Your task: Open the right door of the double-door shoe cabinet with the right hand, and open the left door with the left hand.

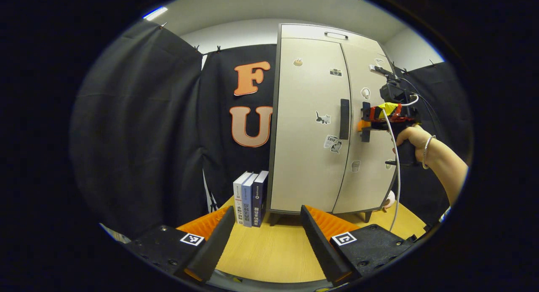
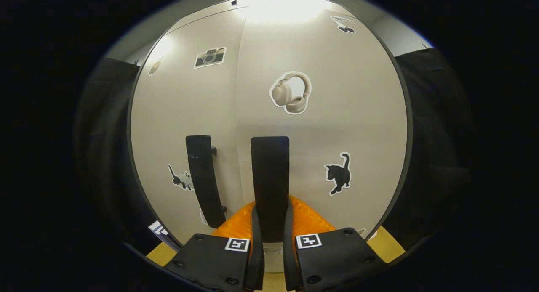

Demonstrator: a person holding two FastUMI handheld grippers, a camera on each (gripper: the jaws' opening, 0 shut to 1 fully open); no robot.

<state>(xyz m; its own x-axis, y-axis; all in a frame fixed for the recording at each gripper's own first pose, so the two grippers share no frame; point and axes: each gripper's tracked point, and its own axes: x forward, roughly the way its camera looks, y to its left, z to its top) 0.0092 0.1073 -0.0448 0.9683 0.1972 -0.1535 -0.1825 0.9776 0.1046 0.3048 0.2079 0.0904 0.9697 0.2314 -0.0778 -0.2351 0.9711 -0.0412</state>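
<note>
- Left gripper view: the shoe cabinet [image 1: 311,128] stands upright right of centre on the wooden table [image 1: 269,254], both doors shut flat against it; the left door [image 1: 307,115] carries its dark vertical handle [image 1: 344,119] near the middle seam.
- The left gripper [image 1: 267,237] sits at the bottom of the frame, fingers spread wide apart with nothing between them, well back from the cabinet.
- At centre right, the right gripper [image 1: 365,122] is up against the right door [image 1: 370,149], a hand [image 1: 410,140] behind it gripping the grip, a white cable trailing down.
- Three books [image 1: 251,198] stand upright just left of the cabinet's foot.
- Right gripper view: the right gripper [image 2: 271,224] has both fingers closed around the right door handle [image 2: 270,174], one on each side, pressed against it at lower centre; the left handle [image 2: 204,178] stands free just to its left.
- Stickers dot the doors: headphones [image 2: 290,93] upper centre, a black cat [image 2: 339,174] at right, a camera [image 2: 209,57] upper left.
</note>
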